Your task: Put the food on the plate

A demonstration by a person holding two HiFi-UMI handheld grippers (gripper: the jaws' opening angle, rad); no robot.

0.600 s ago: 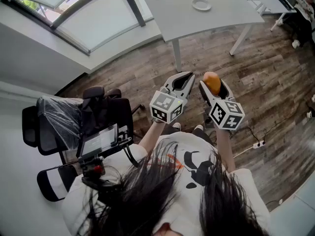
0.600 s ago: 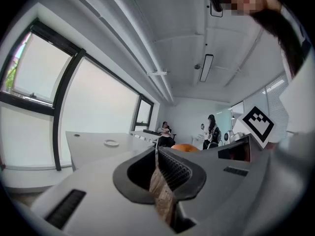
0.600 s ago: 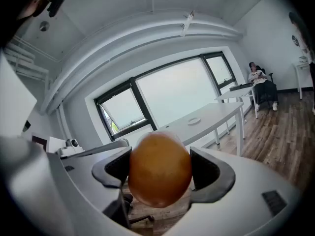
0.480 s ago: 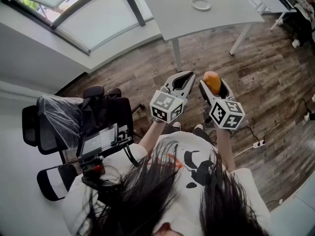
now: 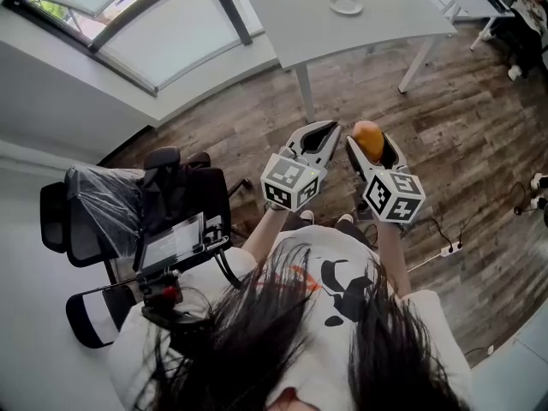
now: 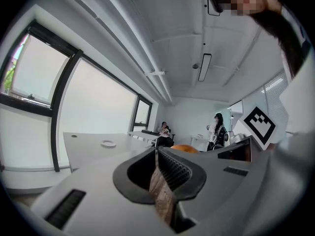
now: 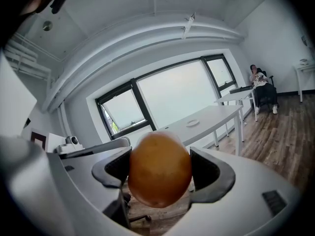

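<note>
Grey moulded plastic on the right gripper (image 7: 160, 173), jaws spread wide, dark cupped pads (image 7: 210, 175) pressed on both sides of the orange (image 7: 158, 167). Fruit smooth, faintly dimpled, egg-round, bulging above and below the pads. In the head view, same orange (image 5: 368, 136) held up in the air over the floor, well short of the table.

Left gripper (image 6: 158, 167) same grey plastic, jaws shut together, ribbed black pads (image 6: 173, 167) meeting in a seam, nothing between. Held just beside the right gripper, both pointing toward the table. Marker cubes white with black square patterns, one on the left (image 5: 292, 183), one on the right (image 5: 394, 196).

Below and around: wood-plank floor (image 5: 479, 135), brown-grey, streaky grain. Black office chair (image 5: 175, 197) at left, next to another chair with its backrest wrapped in crinkled clear plastic (image 5: 103, 205). White power strip (image 5: 447, 251) with cable on the floor at right.

Further out: white table (image 5: 385, 28), flat matte top, slim white legs, small round cable hole near one corner. Plate (image 5: 346, 6) small, round, white, shallow rim, bare, lying on the tabletop well apart from the orange. Large dark-framed windows (image 5: 128, 24) along the wall. Two people (image 6: 164, 130) far back in the room in the left gripper view, too small for detail.
</note>
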